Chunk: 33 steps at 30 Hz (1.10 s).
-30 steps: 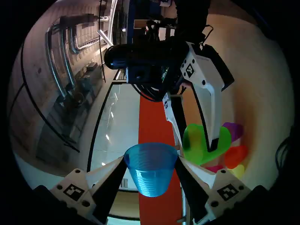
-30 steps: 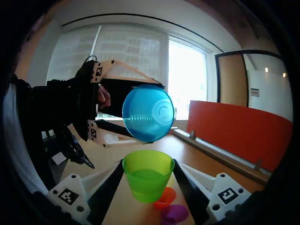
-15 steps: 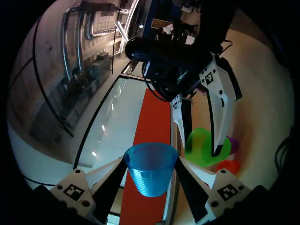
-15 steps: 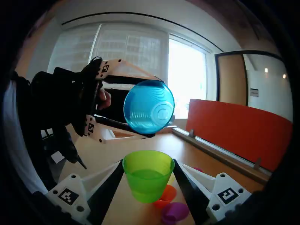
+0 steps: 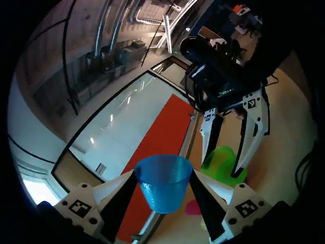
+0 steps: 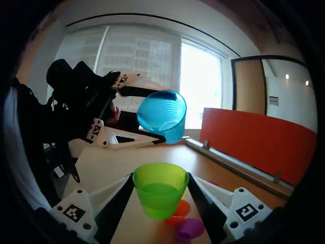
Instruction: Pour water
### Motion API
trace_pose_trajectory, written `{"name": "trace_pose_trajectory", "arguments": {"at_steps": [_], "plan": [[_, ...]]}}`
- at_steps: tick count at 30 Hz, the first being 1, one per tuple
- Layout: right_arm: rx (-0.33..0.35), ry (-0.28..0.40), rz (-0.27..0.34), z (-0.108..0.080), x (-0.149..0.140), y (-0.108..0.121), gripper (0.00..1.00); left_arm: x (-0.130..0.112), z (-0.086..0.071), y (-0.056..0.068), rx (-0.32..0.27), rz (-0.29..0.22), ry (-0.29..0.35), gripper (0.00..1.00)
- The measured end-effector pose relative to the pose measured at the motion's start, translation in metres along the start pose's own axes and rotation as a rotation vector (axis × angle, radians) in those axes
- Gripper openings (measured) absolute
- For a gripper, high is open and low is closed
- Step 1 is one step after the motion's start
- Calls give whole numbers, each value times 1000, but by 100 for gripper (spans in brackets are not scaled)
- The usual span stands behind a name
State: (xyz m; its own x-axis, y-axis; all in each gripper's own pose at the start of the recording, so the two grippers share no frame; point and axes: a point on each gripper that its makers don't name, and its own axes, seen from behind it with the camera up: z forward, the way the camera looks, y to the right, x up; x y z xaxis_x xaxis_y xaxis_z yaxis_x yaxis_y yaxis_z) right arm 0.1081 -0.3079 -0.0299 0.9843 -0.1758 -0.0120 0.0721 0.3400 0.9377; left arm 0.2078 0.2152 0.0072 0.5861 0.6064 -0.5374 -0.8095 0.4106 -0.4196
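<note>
- Left gripper (image 5: pixel 163 178): the fingers are closed part-way on the blue cup (image 5: pixel 163 188), one finger pressing each side of its wall. In the left gripper view the cup sits mouth-up between the fingers.
- In the right gripper view the blue cup (image 6: pixel 162 116) hangs in the air, tilted off upright, above and beyond the green cup (image 6: pixel 160 189). The two cups are apart.
- Right gripper (image 6: pixel 160 179): the fingers are closed part-way on the green cup, one on each side. The cup is upright and shows a liquid level low inside it.
- In the left gripper view the green cup (image 5: pixel 222 162) sits between the white fingers of the right gripper, over the desk (image 5: pixel 280 162).
- An orange cup (image 6: pixel 181 211) and a purple cup (image 6: pixel 189 229) lie on the desk just below the green cup.
- A red partition (image 6: pixel 260 146) runs along the far edge of the desk.
- A window (image 6: pixel 199 89) is bright behind the blue cup.
</note>
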Motion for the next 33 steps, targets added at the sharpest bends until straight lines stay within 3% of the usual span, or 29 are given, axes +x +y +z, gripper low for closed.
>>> {"name": "trace_pose_trajectory", "arguments": {"at_steps": [11,18,27,33], "plan": [[-11,6,-8,-4,6,0,94,-9,-6,-8,15,-289,0,87],[-12,8,-13,-6,8,-2,94,-14,-9,-6,15,-411,0,86],[-11,5,-25,-8,12,-6,94,-23,-13,-6,-4,-607,9,87],[-13,-3,-29,-10,13,-6,94,-35,-16,-3,-26,-672,-17,87]]}}
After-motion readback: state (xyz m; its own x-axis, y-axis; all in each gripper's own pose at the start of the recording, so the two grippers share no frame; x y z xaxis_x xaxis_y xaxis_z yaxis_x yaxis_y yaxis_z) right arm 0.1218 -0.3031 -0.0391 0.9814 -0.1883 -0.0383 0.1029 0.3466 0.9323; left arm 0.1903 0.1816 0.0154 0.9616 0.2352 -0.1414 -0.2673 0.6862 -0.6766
